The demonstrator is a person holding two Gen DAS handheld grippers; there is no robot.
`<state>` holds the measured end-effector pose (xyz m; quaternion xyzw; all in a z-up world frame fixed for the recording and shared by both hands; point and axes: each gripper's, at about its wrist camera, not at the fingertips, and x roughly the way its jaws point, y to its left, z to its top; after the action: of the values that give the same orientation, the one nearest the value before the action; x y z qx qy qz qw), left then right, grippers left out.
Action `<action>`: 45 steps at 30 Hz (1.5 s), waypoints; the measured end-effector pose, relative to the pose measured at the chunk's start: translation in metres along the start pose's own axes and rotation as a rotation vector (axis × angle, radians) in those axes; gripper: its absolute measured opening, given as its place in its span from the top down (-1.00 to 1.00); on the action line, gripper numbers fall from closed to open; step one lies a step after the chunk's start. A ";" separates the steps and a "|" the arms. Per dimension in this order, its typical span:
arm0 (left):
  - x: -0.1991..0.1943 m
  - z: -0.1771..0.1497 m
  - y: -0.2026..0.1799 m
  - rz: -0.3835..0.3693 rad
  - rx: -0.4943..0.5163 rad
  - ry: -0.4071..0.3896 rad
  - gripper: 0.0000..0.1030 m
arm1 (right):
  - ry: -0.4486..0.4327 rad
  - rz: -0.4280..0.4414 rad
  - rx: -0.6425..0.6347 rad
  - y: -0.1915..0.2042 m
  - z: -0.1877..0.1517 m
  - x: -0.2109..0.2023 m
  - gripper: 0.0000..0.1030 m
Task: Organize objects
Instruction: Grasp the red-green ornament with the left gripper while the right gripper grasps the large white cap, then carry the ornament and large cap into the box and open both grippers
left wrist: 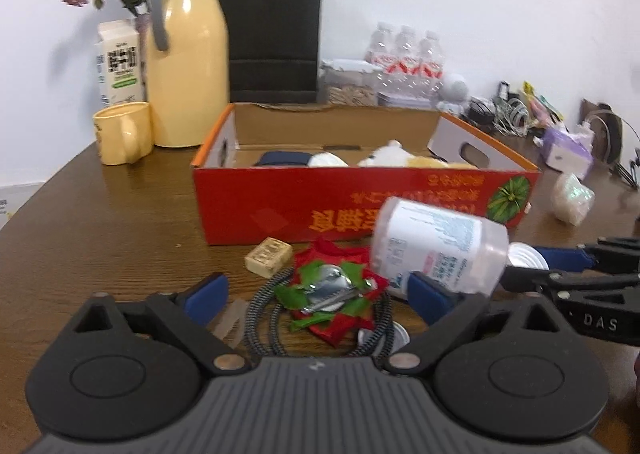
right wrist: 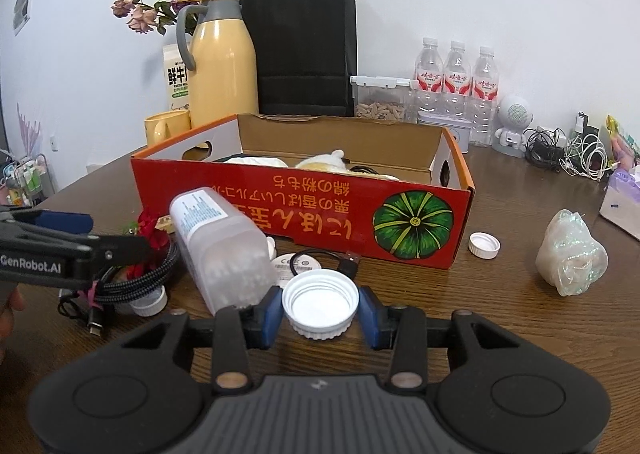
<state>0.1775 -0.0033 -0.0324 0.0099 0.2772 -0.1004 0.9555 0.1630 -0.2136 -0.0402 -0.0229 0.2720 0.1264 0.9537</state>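
A red cardboard box (left wrist: 280, 206) (right wrist: 256, 194) stands open on the brown table, with a plush toy (left wrist: 394, 156) and other items inside. My right gripper (right wrist: 320, 308) is shut on a white bottle cap (right wrist: 320, 302) and holds it low in front of the box. A translucent white bottle (left wrist: 436, 244) (right wrist: 222, 246) lies tilted just left of the cap. My left gripper (left wrist: 316, 294) is open over a red and green wrapper (left wrist: 332, 294) and a coiled braided cable (left wrist: 276, 318). Its right finger (left wrist: 430, 298) is close by the bottle.
A small tan block (left wrist: 269, 256) lies before the box. Another white cap (right wrist: 484, 245) and a crumpled plastic bag (right wrist: 570, 254) lie to the right. A yellow flask (right wrist: 222, 66), yellow mug (left wrist: 122, 136), black paper bag (right wrist: 306, 50) and water bottles (right wrist: 456, 82) stand behind.
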 end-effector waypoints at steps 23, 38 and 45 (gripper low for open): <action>-0.029 0.009 0.003 -0.018 -0.007 -0.105 0.29 | -0.082 0.013 0.007 -0.001 0.001 -0.014 0.24; 0.005 0.101 -0.005 0.076 -0.019 -0.212 0.28 | -0.252 -0.061 -0.054 -0.012 0.085 0.002 0.24; 0.073 0.127 -0.007 0.162 -0.085 -0.215 0.28 | -0.278 -0.122 0.032 -0.029 0.115 0.069 0.24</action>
<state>0.3031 -0.0335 0.0364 -0.0190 0.1754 -0.0117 0.9842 0.2859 -0.2135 0.0204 -0.0064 0.1375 0.0656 0.9883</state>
